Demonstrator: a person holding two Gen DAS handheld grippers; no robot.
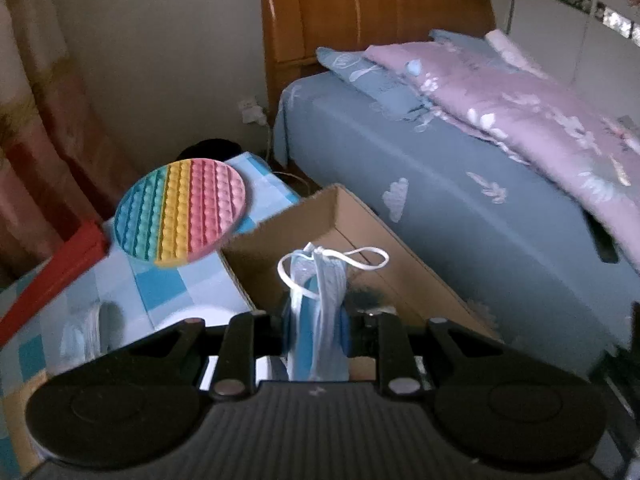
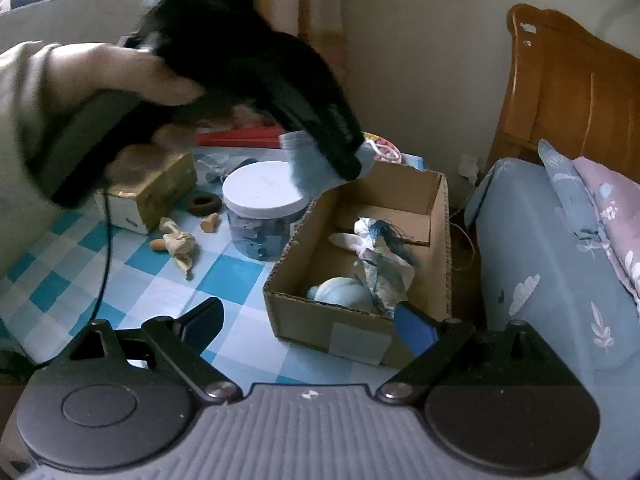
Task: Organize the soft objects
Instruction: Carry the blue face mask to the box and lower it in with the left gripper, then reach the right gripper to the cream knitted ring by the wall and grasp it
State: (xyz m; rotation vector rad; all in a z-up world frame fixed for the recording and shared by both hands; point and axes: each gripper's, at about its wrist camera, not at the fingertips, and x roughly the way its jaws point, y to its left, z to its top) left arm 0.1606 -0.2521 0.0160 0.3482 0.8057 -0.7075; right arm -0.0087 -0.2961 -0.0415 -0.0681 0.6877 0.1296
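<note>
Above the open brown cardboard box (image 2: 400, 196), the left gripper (image 1: 316, 320) is pinching a pale-blue pleated face mask (image 1: 318, 300); the right gripper (image 2: 308, 328) is hanging wide open, empty.

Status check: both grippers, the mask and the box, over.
Left gripper shut on pale blue face mask, above brown cardboard box. Right gripper open, empty. Nothing blocking the drop.

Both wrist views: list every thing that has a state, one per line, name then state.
Left gripper: shut on the mask.
Mask: folded, pinched, held above the box.
Right gripper: open, empty.
Box: open-topped, holding soft items.
Jar: upright, lid on.
Pop mat: lying flat on the table.
Soft doll: lying on the table, outside the box.
</note>
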